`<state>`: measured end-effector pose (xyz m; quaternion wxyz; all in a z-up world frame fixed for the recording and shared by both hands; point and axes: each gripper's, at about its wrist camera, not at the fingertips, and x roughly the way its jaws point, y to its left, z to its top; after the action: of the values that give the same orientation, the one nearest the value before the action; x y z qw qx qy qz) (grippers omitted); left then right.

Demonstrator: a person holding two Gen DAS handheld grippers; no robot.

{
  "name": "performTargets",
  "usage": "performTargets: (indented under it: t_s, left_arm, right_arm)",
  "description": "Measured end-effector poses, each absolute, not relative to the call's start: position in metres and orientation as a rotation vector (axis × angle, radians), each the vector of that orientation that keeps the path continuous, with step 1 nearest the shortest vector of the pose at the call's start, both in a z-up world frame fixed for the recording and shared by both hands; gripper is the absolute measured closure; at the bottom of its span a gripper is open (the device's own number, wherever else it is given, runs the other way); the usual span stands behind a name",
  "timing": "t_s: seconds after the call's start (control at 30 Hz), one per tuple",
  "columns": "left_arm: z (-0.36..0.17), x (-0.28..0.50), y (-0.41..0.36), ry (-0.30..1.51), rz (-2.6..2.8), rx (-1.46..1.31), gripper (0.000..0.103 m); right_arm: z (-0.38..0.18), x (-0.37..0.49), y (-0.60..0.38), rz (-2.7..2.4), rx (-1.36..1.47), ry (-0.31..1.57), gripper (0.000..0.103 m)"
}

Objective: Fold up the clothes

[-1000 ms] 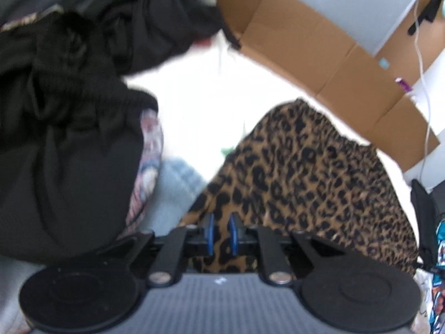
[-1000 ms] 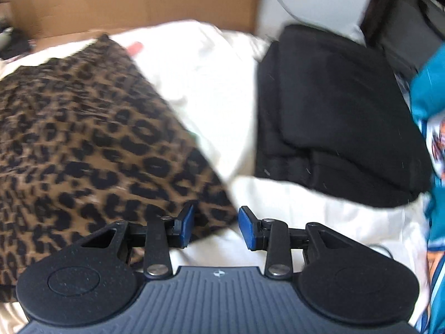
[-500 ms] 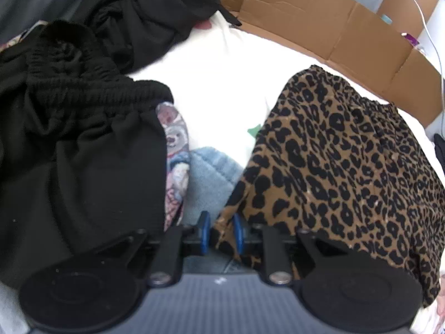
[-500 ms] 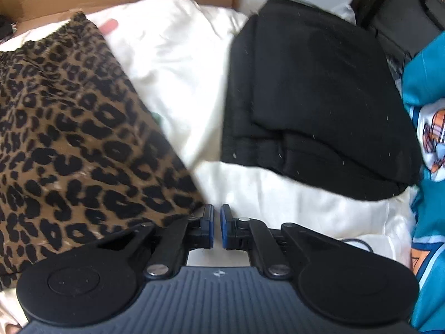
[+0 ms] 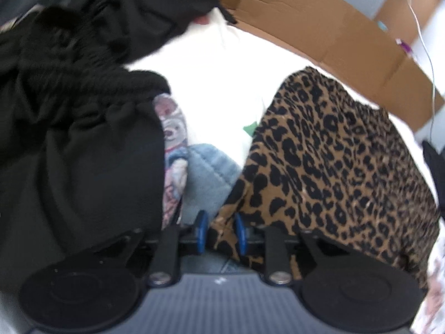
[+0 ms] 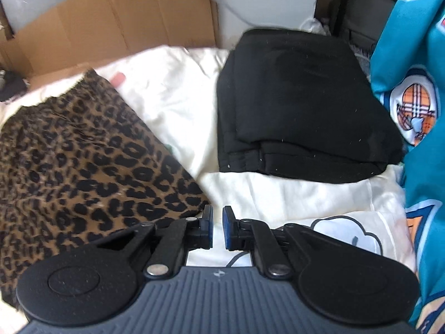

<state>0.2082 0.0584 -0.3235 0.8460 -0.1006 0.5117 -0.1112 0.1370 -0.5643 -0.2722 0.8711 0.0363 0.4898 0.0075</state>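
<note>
Roughly mid-fold. A white sheet [image 6: 172,89] covers the work surface, and the leopard-print garment [image 5: 333,153] lies spread flat across the middle of it. The step looks like gripping its near edge to fold it.

Room:
- The loose black heap [image 5: 69,139] crowds the left.
- The folded black stack [image 6: 300,105] sits right of the leopard piece, with a strip of sheet between them.
- A teal garment [image 6: 417,41] hangs at the far right.
- A cardboard wall [image 5: 319,36] closes the back.
- The clearest lane is over the garment itself, toward the cardboard.

A blue denim piece [image 5: 211,172] sits just beside the leopard's near-left corner. The left gripper [image 5: 220,232] has that corner bunched between its pads, and its jaws are opening. The right gripper [image 6: 218,225] shows a narrow gap holding nothing, just beside the near-right corner.

Next, probably: the right needs to re-grab its corner and the left must not let go, then both lift together.
</note>
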Motion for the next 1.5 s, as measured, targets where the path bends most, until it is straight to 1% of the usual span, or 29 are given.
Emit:
performTargets:
  t_s: [0.03, 0.1, 0.17, 0.2, 0.23, 0.3, 0.33, 0.63, 0.9, 0.97, 1.0, 1.03, 1.2, 1.33, 1.5]
  left_arm:
    - [-0.324, 0.207, 0.061, 1.084, -0.240, -0.234, 0.081]
    - [-0.327, 0.208, 0.065, 1.102, -0.241, -0.278, 0.089]
    - [-0.327, 0.207, 0.066, 1.112, -0.233, -0.301, 0.092]
    - [-0.325, 0.206, 0.065, 1.113, -0.227, -0.303, 0.093]
    - [-0.322, 0.204, 0.064, 1.114, -0.223, -0.306, 0.094]
    - [-0.311, 0.200, 0.061, 1.105, -0.227, -0.310, 0.095]
    - [-0.305, 0.199, 0.059, 1.102, -0.234, -0.304, 0.095]
    - [-0.250, 0.209, 0.026, 1.088, -0.312, -0.315, 0.095]
    - [-0.213, 0.217, -0.026, 1.079, -0.426, -0.351, 0.096]
    - [-0.206, 0.217, -0.040, 1.085, -0.449, -0.345, 0.096]
    - [-0.204, 0.217, -0.046, 1.089, -0.458, -0.344, 0.096]
    - [-0.202, 0.217, -0.052, 1.092, -0.467, -0.344, 0.096]
    - [-0.192, 0.221, -0.077, 1.104, -0.514, -0.375, 0.096]
    - [-0.187, 0.223, -0.096, 1.111, -0.547, -0.407, 0.096]
    - [-0.187, 0.226, -0.116, 1.132, -0.565, -0.455, 0.097]
  right_arm:
    - [-0.267, 0.135, -0.564, 0.024, 0.081, 1.016, 0.091]
    - [-0.255, 0.128, -0.562, 0.033, 0.113, 0.997, 0.091]
    - [-0.243, 0.123, -0.559, 0.042, 0.149, 0.985, 0.089]
    - [-0.237, 0.121, -0.555, 0.044, 0.159, 0.982, 0.084]
    - [-0.231, 0.118, -0.552, 0.051, 0.154, 0.974, 0.075]
    - [-0.220, 0.110, -0.542, 0.080, 0.126, 0.940, 0.065]
    - [-0.215, 0.107, -0.538, 0.097, 0.120, 0.925, 0.062]
    - [-0.194, 0.096, -0.511, 0.135, 0.123, 0.913, 0.061]
    - [-0.190, 0.099, -0.448, 0.324, 0.063, 0.871, 0.059]
    - [-0.191, 0.101, -0.428, 0.384, 0.071, 0.858, 0.055]
    - [-0.191, 0.102, -0.418, 0.414, 0.077, 0.853, 0.050]
    - [-0.191, 0.104, -0.409, 0.445, 0.084, 0.847, 0.048]
    - [-0.188, 0.108, -0.363, 0.589, 0.117, 0.845, 0.046]
    - [-0.184, 0.113, -0.320, 0.684, 0.048, 0.833, 0.042]
    - [-0.179, 0.117, -0.284, 0.742, 0.033, 0.806, 0.041]
